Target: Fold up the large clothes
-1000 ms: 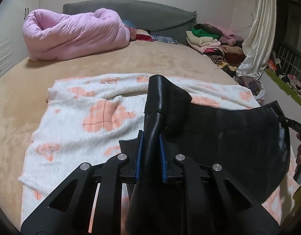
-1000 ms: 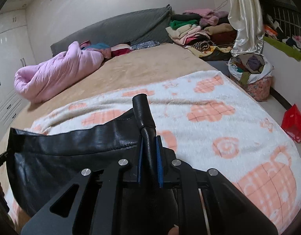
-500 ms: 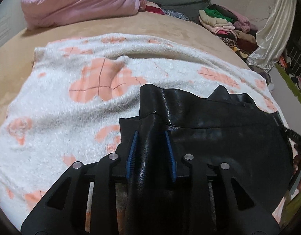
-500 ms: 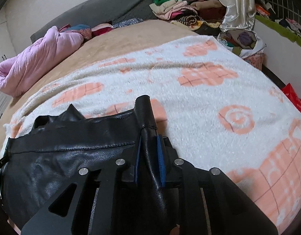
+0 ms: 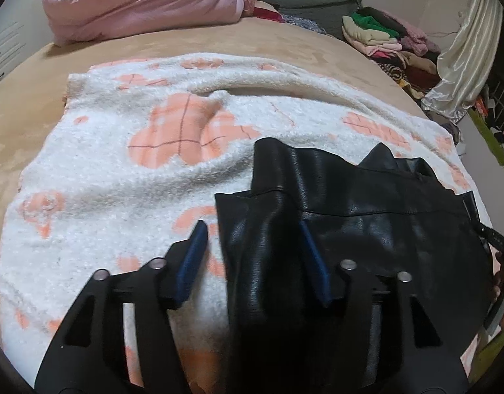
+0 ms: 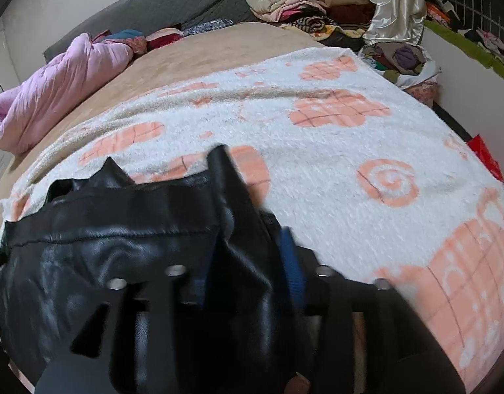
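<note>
You see a tan bed (image 5: 29,105) carrying a pink duvet (image 5: 140,0). A white blanket (image 5: 120,197) is spread across it.

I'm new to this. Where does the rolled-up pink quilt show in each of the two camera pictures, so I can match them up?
Left wrist view: the pink quilt lies at the top left, at the far end of the bed.
Right wrist view: the pink quilt sits at the far left edge, about a third of the way down.
Shared landmark: the black leather garment on the white and orange blanket.

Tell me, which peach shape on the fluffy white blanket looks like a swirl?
The round peach spiral on the white fleece blanket, right of the black leather garment. The other peach patches are checked with grid lines.
</note>
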The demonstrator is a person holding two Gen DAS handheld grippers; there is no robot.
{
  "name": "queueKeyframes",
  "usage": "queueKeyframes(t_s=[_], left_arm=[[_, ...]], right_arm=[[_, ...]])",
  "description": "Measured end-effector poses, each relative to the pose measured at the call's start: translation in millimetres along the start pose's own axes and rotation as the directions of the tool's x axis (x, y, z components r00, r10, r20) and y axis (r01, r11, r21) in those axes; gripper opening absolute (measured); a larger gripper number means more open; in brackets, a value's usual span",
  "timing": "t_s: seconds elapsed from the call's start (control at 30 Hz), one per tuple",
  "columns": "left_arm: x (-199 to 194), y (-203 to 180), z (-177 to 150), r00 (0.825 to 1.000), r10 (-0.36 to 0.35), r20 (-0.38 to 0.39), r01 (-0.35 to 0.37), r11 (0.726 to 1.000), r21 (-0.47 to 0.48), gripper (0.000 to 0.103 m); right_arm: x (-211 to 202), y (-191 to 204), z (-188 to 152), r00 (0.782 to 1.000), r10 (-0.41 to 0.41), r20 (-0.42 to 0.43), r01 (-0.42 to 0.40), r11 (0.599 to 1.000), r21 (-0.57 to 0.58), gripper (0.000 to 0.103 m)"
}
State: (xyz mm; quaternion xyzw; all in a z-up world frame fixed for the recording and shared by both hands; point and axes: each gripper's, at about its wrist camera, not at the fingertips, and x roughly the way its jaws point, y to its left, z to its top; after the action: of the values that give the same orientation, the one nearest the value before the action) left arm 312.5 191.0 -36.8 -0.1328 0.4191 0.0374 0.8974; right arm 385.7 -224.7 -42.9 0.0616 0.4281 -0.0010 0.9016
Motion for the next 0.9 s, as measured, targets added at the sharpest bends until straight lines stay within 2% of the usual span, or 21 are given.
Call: queueKeyframes(t_s=[0.07, 0.13, 0.17, 0.23, 0.3, 0.4, 0.47, 0.57, 0.63, 0.67, 0.7, 0.77, 0.8, 0.9], left_arm=[[-4, 4, 0, 1.000, 0.008, -0.001, -0.008, 1.000, -0.010, 0.065], [-10, 7, 0, 1.000, 0.000, -0.008, 0.000, 1.000, -0.018, 0.073], [-14, 10, -1, 1.000, -0.015, -0.013, 0.014, 0.999, -0.029, 0.079], [-22, 16, -5, 0.998, -0.059, -0.011, 0.058, 0.997, -0.060, 0.087], [-29, 21, -10, 0.995, -0.102, -0.013, 0.100, 0.990, -0.095, 0.090], [-35, 26, -22, 0.980, -0.193, -0.045, 0.184, 0.972, -0.148, 0.091], [-38, 26, -35, 0.966, -0.250, -0.070, 0.235, 0.956, -0.173, 0.092], [-36, 23, -49, 0.955, -0.282, -0.097, 0.259, 0.945, -0.197, 0.093], [-33, 17, -57, 0.952, -0.284, -0.111, 0.258, 0.945, -0.198, 0.093], [-32, 14, -60, 0.952, -0.282, -0.121, 0.256, 0.947, -0.194, 0.093], [-31, 10, -64, 0.953, -0.276, -0.126, 0.251, 0.950, -0.184, 0.093], [-33, -2, -68, 0.966, -0.226, -0.127, 0.208, 0.968, -0.139, 0.075], [-34, -5, -68, 0.970, -0.208, -0.124, 0.194, 0.974, -0.122, 0.071], [-43, -13, -72, 0.981, -0.167, -0.102, 0.159, 0.984, -0.077, 0.058]], right_arm=[[-5, -10, -7, 0.999, 0.027, -0.018, -0.026, 0.999, 0.042, 0.062], [-15, -23, -15, 0.996, 0.087, -0.026, -0.084, 0.991, 0.099, 0.068], [-18, -26, -19, 0.994, 0.103, -0.029, -0.099, 0.988, 0.115, 0.075], [-27, -38, -31, 0.984, 0.172, -0.054, -0.162, 0.974, 0.155, 0.079], [-36, -47, -45, 0.969, 0.236, -0.070, -0.218, 0.956, 0.197, 0.082], [-49, -57, -64, 0.940, 0.332, -0.075, -0.307, 0.923, 0.234, 0.083], [-55, -58, -72, 0.928, 0.363, -0.078, -0.338, 0.913, 0.228, 0.083], [-61, -55, -81, 0.912, 0.401, -0.088, -0.376, 0.902, 0.213, 0.083], [-61, -55, -85, 0.903, 0.422, -0.085, -0.397, 0.892, 0.215, 0.076], [-60, -56, -87, 0.901, 0.425, -0.085, -0.399, 0.891, 0.218, 0.067], [-60, -56, -89, 0.903, 0.421, -0.084, -0.395, 0.892, 0.221, 0.064], [-61, -60, -92, 0.895, 0.438, -0.077, -0.411, 0.881, 0.233, 0.045], [-64, -63, -93, 0.890, 0.451, -0.068, -0.423, 0.872, 0.247, 0.039], [-74, -65, -97, 0.888, 0.457, -0.047, -0.432, 0.867, 0.249, 0.033]])
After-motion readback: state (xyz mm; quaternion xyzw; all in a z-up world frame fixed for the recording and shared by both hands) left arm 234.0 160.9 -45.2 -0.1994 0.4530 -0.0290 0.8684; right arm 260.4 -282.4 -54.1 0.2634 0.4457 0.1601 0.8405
